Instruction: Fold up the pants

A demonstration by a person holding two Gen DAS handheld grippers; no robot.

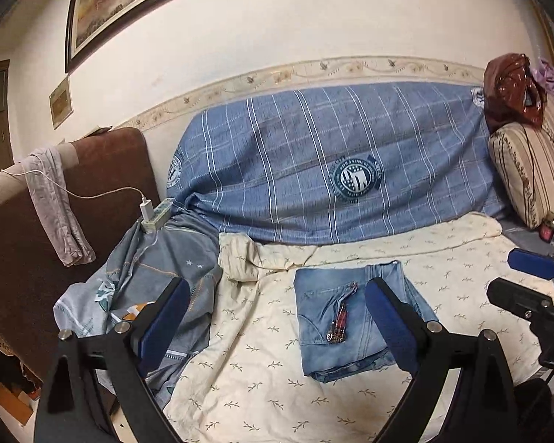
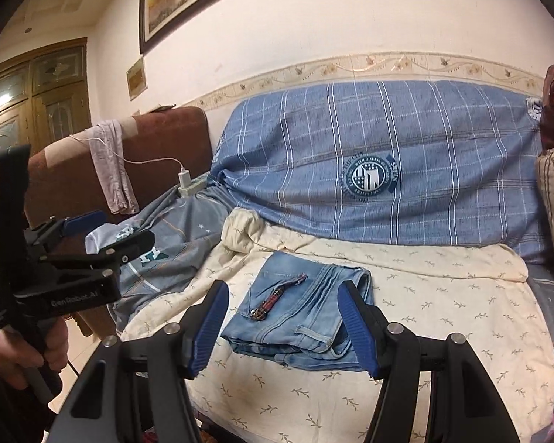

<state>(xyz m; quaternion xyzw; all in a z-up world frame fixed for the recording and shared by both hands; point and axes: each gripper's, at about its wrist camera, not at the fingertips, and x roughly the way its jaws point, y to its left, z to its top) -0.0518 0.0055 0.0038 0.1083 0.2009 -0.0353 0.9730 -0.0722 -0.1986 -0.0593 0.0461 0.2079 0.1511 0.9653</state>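
Right wrist view shows the folded pants (image 2: 299, 317) lying dead ahead on the sofa's cream sheet (image 2: 443, 295), right hand-held gripper (image 2: 284, 328) wide, empty and nearer.

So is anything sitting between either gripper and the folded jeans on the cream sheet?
Nothing visible. The folded jeans lie alone on the cream sheet, and both the left gripper and the right gripper look straight at them with jaws open and empty. The power strip and grey clothing sit off to the left side.
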